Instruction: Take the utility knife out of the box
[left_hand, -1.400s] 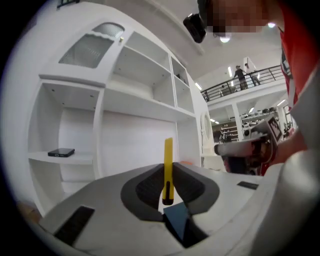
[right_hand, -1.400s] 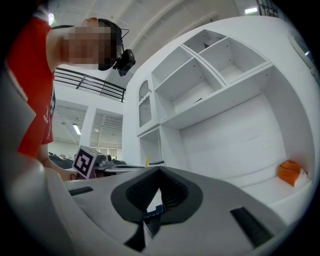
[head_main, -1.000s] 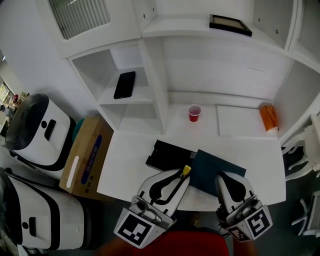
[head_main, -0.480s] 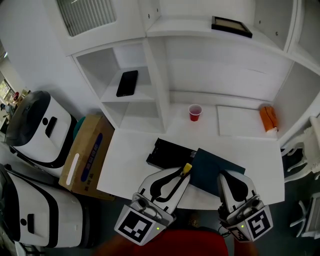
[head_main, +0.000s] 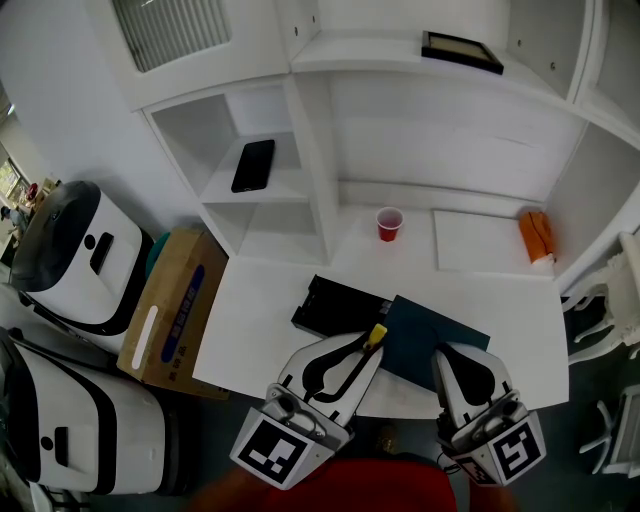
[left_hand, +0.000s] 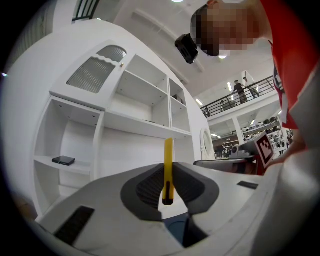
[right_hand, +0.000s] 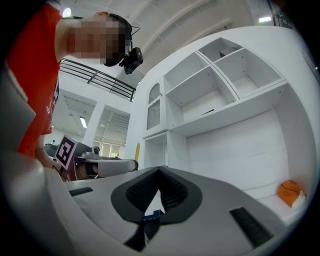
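Yellow utility knife (left_hand: 168, 170) pinched in left gripper (left_hand: 168, 166), near black box (head_main: 335, 305); right gripper (right_hand: 159, 171) closed, empty; knife mostly hidden from above.

On our white worktop (head_main: 262, 322) lie a black box (head_main: 335, 306) and a dark blue lid (head_main: 432, 342) just beside it. Farther back stand a red cup (head_main: 388, 224) and an orange object (head_main: 536, 236).

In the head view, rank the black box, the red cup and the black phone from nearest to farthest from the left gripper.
1. The black box, on the table just beyond and left of the left gripper, which grips the utility knife.
2. The red cup, farther back on the white surface.
3. The black phone, on the shelf, upper left.
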